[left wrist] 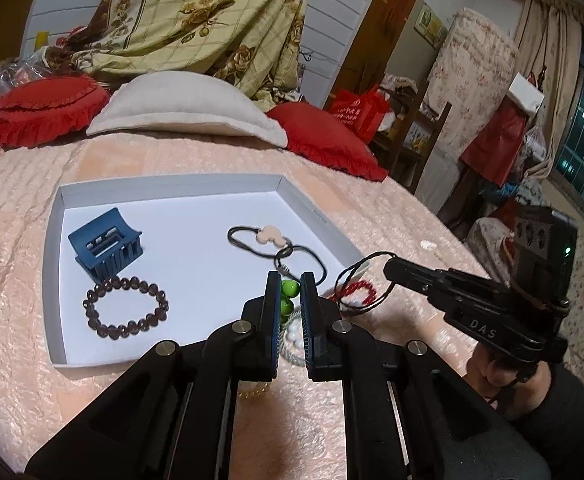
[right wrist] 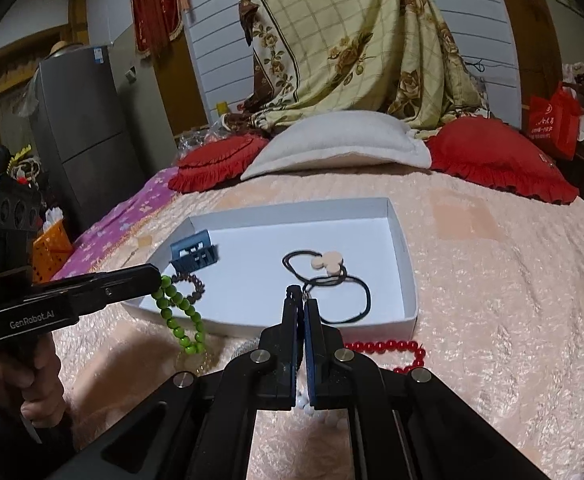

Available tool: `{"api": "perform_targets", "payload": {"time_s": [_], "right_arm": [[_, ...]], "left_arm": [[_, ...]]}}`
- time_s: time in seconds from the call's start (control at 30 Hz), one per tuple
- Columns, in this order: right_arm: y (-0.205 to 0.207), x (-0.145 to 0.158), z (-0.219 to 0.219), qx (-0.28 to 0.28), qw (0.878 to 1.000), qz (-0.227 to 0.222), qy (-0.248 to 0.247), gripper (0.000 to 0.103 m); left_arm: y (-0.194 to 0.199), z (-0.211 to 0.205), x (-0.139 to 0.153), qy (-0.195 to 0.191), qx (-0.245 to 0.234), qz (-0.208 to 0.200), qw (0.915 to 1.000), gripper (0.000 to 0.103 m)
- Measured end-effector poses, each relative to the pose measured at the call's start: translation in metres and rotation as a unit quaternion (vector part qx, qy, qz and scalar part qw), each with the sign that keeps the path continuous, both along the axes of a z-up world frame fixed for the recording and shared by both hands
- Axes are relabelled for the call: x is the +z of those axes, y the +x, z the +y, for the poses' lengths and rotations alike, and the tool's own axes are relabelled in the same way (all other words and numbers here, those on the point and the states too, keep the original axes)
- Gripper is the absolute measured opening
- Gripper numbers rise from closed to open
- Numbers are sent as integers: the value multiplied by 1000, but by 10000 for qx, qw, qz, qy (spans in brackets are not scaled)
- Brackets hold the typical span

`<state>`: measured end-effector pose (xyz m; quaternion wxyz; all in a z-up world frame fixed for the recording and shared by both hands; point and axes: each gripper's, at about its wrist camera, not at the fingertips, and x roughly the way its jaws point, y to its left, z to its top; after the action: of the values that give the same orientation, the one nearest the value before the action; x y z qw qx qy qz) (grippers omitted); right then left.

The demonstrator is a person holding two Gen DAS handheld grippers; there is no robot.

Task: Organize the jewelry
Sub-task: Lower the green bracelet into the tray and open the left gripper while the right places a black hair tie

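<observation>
A white shallow tray (left wrist: pixel 172 178) (right wrist: pixel 407 264) lies on the pink bedspread. In it are a blue claw hair clip (left wrist: pixel 108 244) (right wrist: pixel 194 254), a dark brown bead bracelet (left wrist: pixel 126 308) (right wrist: pixel 194 286) and a black cord necklace with a pale clover pendant (left wrist: pixel 268 234) (right wrist: pixel 327 260). My left gripper (left wrist: pixel 290 280) (right wrist: pixel 154 276) is shut on a green bead bracelet (left wrist: pixel 290 288) (right wrist: pixel 180 320), which dangles over the tray's near left edge. My right gripper (right wrist: pixel 301 302) (left wrist: pixel 389 266) is shut on a thin dark cord loop (left wrist: pixel 347 271) at the tray's near right corner.
A red bead bracelet (right wrist: pixel 391 346) (left wrist: pixel 357 286) lies on the bedspread just outside the tray's near edge. White pearls (left wrist: pixel 292 336) and gold beads (left wrist: pixel 256 390) lie under my left gripper. Red cushions (left wrist: pixel 40 108) and a beige pillow (left wrist: pixel 180 108) line the far side.
</observation>
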<state>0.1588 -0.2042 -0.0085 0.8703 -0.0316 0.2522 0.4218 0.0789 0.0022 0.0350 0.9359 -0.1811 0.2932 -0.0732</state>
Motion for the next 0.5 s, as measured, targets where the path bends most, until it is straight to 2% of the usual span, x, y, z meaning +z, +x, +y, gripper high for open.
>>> {"api": "perform_targets", "payload": {"time_s": [0.17, 0.3, 0.5], "right_arm": [[7, 13, 2, 40, 9998, -126, 147, 3], [24, 21, 13, 20, 9997, -131, 201, 3], [74, 27, 42, -168, 9992, 305, 196, 3]], "left_arm": [[14, 13, 19, -163, 149, -174, 9996, 8], [46, 25, 31, -152, 331, -149, 9992, 8], [106, 46, 12, -240, 705, 243, 9969, 8]]}}
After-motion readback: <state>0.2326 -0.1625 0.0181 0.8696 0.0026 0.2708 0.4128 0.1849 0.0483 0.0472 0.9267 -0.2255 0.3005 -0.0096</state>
